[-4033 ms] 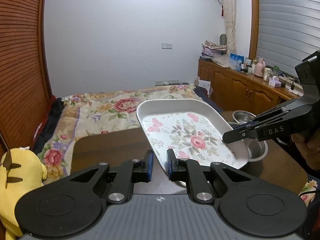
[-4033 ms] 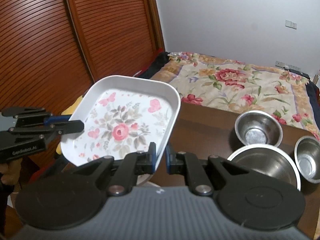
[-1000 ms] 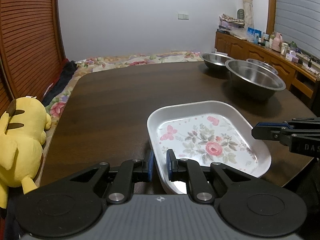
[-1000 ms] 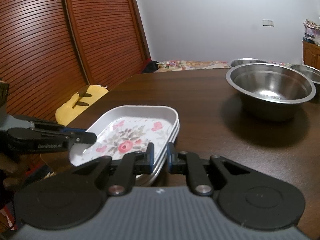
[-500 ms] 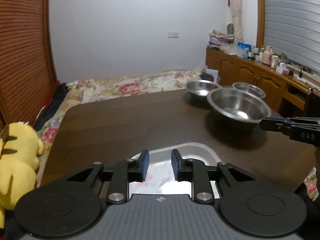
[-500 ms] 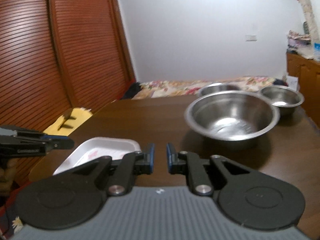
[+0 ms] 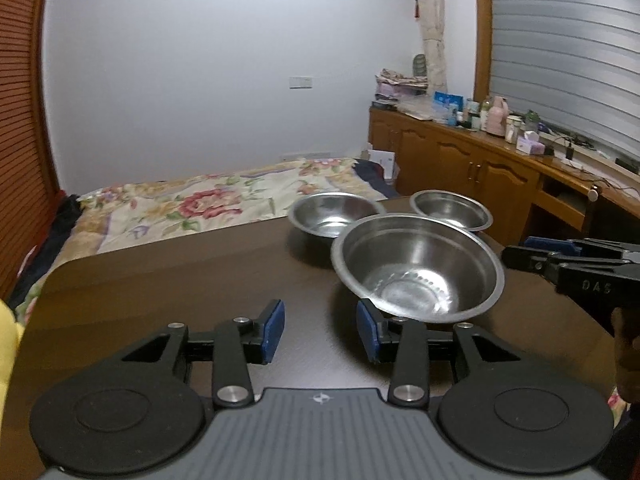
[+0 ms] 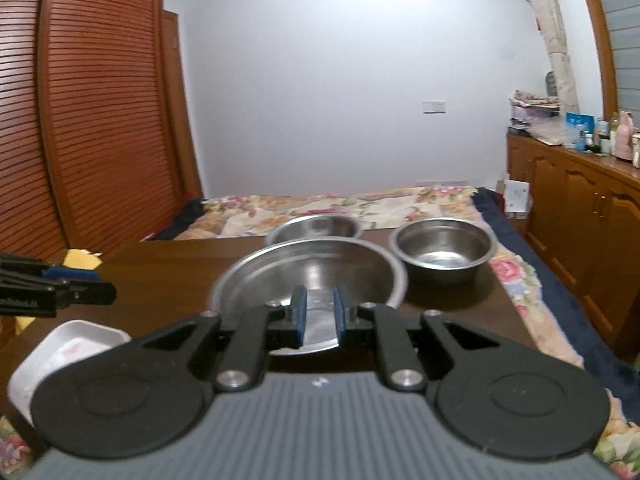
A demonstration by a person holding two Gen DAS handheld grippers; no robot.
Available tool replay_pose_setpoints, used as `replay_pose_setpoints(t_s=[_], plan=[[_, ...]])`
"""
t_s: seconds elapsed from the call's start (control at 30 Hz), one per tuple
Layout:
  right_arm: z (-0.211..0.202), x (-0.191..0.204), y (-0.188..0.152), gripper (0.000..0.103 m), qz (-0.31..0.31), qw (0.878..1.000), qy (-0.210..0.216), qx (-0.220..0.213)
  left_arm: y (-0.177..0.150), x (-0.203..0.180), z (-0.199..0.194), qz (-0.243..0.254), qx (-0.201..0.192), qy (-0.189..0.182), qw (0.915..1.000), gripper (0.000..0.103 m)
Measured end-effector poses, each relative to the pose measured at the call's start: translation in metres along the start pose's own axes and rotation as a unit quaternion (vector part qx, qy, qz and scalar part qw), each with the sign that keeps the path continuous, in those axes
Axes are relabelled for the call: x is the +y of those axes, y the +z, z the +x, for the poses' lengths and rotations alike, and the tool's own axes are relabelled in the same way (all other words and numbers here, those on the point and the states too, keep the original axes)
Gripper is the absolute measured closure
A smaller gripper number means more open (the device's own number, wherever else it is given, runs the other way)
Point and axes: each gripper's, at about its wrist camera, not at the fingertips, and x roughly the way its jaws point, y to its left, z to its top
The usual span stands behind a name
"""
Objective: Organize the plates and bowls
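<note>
On the dark table (image 7: 168, 280), the floral plate (image 8: 80, 342) now sits set down at seven o'clock of the right gripper (image 8: 318, 316). Both grippers have let it go and lifted away; their jaws have just been opening, nothing between them. Left gripper (image 7: 320, 330) gapes wide, pointing toward the large steel bowl (image 7: 416, 268) at one o'clock. Plates look done; nesting the bowls probably comes next.
</note>
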Motion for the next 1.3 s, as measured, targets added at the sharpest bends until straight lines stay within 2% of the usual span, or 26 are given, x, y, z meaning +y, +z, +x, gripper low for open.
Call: replay_pose_setpoints(t_s=[0.03,0.07,0.37,0.93,1.17,1.3], plan=[[0.003,-0.003,0.0,0.057,0.002,1.0,-0.005,-0.001,0.003,-0.003,0.004,0.003,0.0,-0.001,1.0,0.059],[0.006,-0.005,-0.001,0.055,0.002,1.0,-0.009,-0.001,0.005,-0.005,0.009,0.005,0.0,-0.002,1.0,0.059],[0.034,-0.02,-0.005,0.055,0.014,0.999,-0.033,0.006,0.012,-0.011,0.043,-0.004,0.007,0.0,1.0,0.059],[0.051,-0.03,-0.014,0.055,0.05,0.999,-0.018,0.014,0.013,-0.015,0.077,-0.021,0.034,-0.008,0.9992,0.06],[0.053,-0.034,-0.012,0.056,0.057,0.998,-0.011,0.017,0.015,-0.015,0.085,-0.027,0.039,-0.002,0.9989,0.068],[0.055,-0.038,-0.012,0.059,0.067,0.998,-0.006,0.018,0.014,-0.015,0.088,-0.028,0.043,-0.003,0.9987,0.071]])
